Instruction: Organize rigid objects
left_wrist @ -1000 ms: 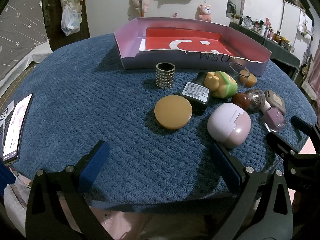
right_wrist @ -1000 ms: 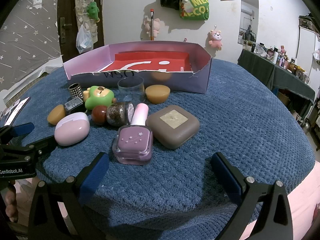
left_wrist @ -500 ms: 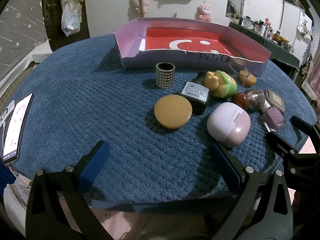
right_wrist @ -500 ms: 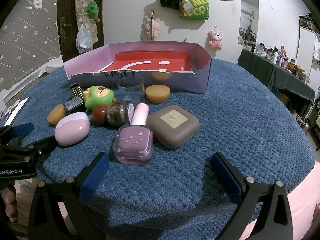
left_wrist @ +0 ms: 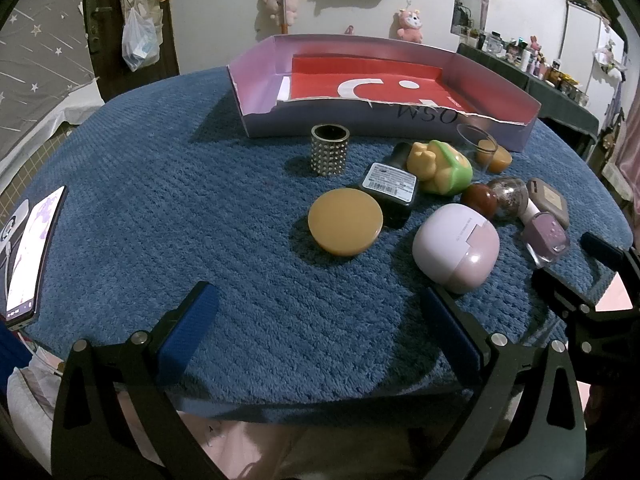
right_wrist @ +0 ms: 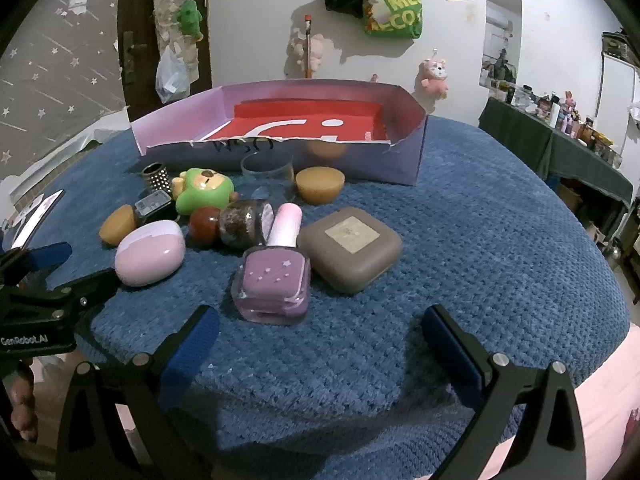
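Blue textured cloth (left_wrist: pixel 160 184) covered the round table, with the open cardboard tray (left_wrist: pixel 256 92) at the far side, nothing in it. Loose items sat clustered in front of it: studded cup (left_wrist: pixel 329 155), tan disc (left_wrist: pixel 345 221), pink oval case (left_wrist: pixel 456 249), purple nail polish bottle (right_wrist: pixel 277 283), brown square compact (right_wrist: pixel 349 249). Left gripper (left_wrist: pixel 320 320) and right gripper (right_wrist: pixel 320 340) both hovered at the near edge, jaws wide, holding nothing. Looked like the start, nothing sorted yet. Next move likely called for the right gripper to close on the polish bottle, the nearest item.
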Tool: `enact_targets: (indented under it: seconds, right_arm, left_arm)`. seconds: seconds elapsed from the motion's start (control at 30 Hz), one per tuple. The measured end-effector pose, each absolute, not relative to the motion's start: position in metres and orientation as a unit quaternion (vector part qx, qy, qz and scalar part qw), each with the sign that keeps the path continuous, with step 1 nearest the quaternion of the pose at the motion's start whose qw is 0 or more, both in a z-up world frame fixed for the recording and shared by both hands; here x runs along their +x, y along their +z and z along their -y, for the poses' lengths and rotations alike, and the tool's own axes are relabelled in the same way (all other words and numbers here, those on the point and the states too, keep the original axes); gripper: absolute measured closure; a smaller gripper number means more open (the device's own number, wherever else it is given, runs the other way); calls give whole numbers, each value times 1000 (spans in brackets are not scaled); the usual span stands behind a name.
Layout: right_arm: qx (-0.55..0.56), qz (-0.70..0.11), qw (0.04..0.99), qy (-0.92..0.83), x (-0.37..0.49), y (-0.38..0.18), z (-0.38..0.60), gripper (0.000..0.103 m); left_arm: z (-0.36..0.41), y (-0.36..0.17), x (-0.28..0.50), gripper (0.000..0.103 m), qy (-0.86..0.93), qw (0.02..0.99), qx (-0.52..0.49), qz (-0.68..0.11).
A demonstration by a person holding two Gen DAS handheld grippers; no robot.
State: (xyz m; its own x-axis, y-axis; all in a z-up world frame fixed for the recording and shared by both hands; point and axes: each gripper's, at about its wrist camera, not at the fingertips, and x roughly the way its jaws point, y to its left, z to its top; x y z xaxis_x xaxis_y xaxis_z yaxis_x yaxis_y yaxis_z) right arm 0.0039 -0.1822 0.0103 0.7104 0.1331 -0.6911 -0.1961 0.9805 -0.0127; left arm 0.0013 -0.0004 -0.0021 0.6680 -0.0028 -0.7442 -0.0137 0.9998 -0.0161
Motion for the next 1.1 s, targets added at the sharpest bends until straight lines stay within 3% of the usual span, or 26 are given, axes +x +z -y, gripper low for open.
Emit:
enact_targets:
  seconds: [0.53,0.7,0.97,1.1]
  right_arm:
    - [-43,-376,920,103,-2,14,181,0]
    - [-46,-375,918,118,-5,16,177,7]
    - [-45,-372,918,129,-6,18,175,23]
    - [-43,-369,916,149,-7,20,171,32]
  left_arm:
    - [6,-4,-3,0,-6,913,-19,-408]
    - [10,-1,-6,2,-23,913,-21,-408]
    - [1,5,0,26,-28,913,-28,-406]
    - [1,6,3,30,-27,914,-17,-405]
